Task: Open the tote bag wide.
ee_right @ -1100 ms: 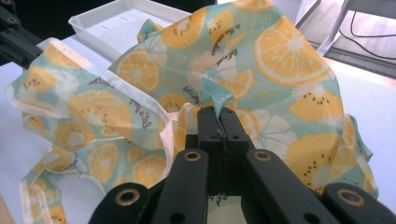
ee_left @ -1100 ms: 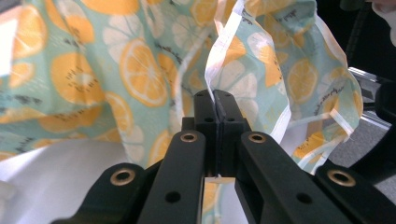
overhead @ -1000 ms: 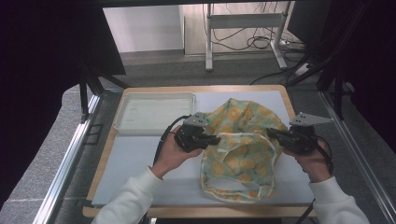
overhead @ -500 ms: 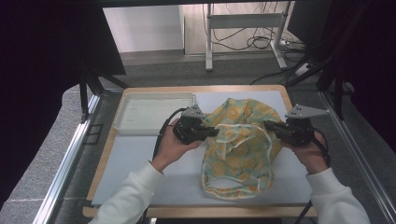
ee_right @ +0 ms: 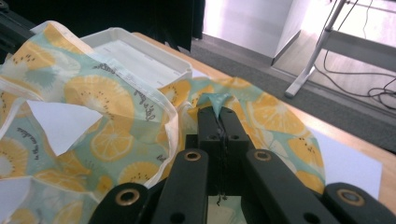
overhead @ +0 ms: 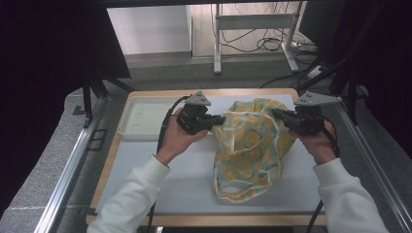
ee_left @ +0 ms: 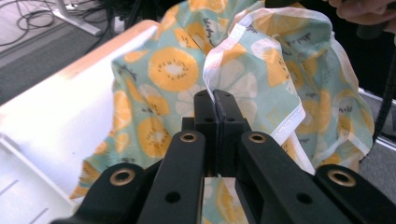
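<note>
A person lifts a citrus-print cloth [overhead: 252,145] off a white mat [overhead: 160,170] on a wooden table [overhead: 109,160], one gripper at each upper side; the left gripper [overhead: 217,121] is clenched on a white-hemmed edge, seen in the left gripper view as a fold pinched between the closed jaws [ee_left: 215,100]; the right gripper [overhead: 278,114] is likewise clamped on the fabric, a small peak of cloth caught at its tips [ee_right: 221,112] in the right gripper view. The cloth hangs between the two, its upper part raised and spread, its lower hem and a looped band resting on the mat near the table's front edge; a white tray [overhead: 143,121] sits just beside the left hand [overhead: 177,141], at the table's far left.

The step looks to be raising and opening out the cloth; done well, it calls for both hands to rise evenly and draw apart only until the top edge is taut, not strained; each grip appears shallow, on hem alone, so a sharp tug could slip the fabric free; keeping the left hand clear of the tray, and lifting until the bottom hem leaves the mat, should let the folds fall out on their own.
</note>
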The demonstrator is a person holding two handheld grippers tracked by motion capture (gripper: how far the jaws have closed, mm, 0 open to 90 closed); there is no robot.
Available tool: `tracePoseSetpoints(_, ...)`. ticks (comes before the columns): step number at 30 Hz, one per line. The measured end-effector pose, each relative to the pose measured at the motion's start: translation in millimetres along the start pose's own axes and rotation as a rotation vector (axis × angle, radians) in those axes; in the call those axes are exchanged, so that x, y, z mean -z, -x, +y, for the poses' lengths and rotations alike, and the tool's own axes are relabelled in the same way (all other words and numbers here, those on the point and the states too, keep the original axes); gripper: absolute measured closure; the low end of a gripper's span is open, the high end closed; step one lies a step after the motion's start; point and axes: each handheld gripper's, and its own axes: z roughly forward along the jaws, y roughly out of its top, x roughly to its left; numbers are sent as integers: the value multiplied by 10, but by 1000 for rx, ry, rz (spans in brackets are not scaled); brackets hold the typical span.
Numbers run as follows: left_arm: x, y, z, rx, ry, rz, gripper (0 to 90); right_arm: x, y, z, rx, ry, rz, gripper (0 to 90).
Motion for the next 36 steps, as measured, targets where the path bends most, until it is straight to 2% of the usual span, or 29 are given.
tracePoseSetpoints(7, -58, -65, 48, 4, -22, 18, 900, -63, 45, 132, 17, 0, -20, 887)
tracePoseSetpoints(14, -80, -148, 93, 16, -18, 42, 900, -160, 108, 201, 19, -2, -21, 887)
tracePoseSetpoints(25, -62, -468, 218, 51, -15, 130, 900, -416, 205, 392, 27, 6, -32, 887)
tracePoseSetpoints(31, -143, -632, 271, 76, -21, 170, 900, -584, 334, 405, -4, 3, -50, 887)
tracePoseSetpoints(36, -193, -702, 296, 90, -21, 179, 900, -651, 460, 377, -37, 0, -75, 887)
